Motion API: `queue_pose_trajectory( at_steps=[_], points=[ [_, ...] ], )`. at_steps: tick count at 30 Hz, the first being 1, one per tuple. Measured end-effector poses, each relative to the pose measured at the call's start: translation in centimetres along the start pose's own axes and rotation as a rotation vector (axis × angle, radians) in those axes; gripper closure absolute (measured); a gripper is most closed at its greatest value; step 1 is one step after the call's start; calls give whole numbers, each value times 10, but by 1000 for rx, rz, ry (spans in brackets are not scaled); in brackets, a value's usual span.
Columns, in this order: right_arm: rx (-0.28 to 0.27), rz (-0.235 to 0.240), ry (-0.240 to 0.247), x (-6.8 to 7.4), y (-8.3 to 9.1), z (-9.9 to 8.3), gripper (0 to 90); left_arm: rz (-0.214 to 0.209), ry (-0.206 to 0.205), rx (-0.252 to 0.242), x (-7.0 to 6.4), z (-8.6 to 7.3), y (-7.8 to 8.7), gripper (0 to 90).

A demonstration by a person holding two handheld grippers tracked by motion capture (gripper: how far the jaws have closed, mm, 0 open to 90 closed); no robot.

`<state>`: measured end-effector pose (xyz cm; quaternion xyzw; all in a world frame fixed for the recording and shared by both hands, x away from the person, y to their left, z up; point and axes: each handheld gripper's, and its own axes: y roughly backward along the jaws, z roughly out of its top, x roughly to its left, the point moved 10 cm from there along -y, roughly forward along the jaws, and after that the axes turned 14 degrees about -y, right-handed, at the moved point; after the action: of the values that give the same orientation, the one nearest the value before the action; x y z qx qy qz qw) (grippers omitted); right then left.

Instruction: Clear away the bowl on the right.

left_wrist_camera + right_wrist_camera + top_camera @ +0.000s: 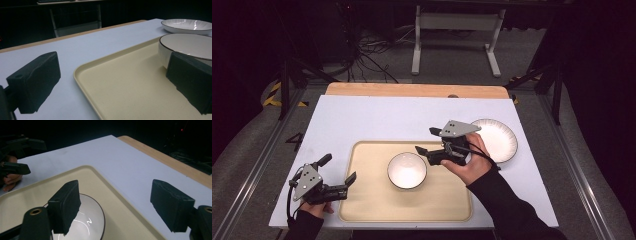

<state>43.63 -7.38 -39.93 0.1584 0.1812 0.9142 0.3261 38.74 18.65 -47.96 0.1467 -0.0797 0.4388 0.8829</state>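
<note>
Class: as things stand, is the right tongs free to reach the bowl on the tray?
Probably yes: the right tongs stand open beside the bowl, nothing between them.

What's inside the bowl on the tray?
The bowl on the tray looks empty, with bare glossy white inside. In the right gripper view, a jaw of the right gripper covers part of it.

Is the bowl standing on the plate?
No, in the high view the bowl stands on the tray, and the plate lies apart on the table, right of the tray.
</note>
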Motion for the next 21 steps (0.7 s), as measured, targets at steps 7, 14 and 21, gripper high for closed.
queue_pose_trajectory(
  at_steps=[7, 14, 21],
  points=[
    [-83, -21, 39, -8, 16, -4, 234, 0, 0, 1, 0, 0, 0, 1],
    [-167, -50, 78, -20, 36, -8, 233, 3, 1, 0, 0, 0, 0, 2],
    [-184, -99, 72, -37, 51, -18, 226, 2, 0, 0, 0, 0, 0, 1]
  ],
)
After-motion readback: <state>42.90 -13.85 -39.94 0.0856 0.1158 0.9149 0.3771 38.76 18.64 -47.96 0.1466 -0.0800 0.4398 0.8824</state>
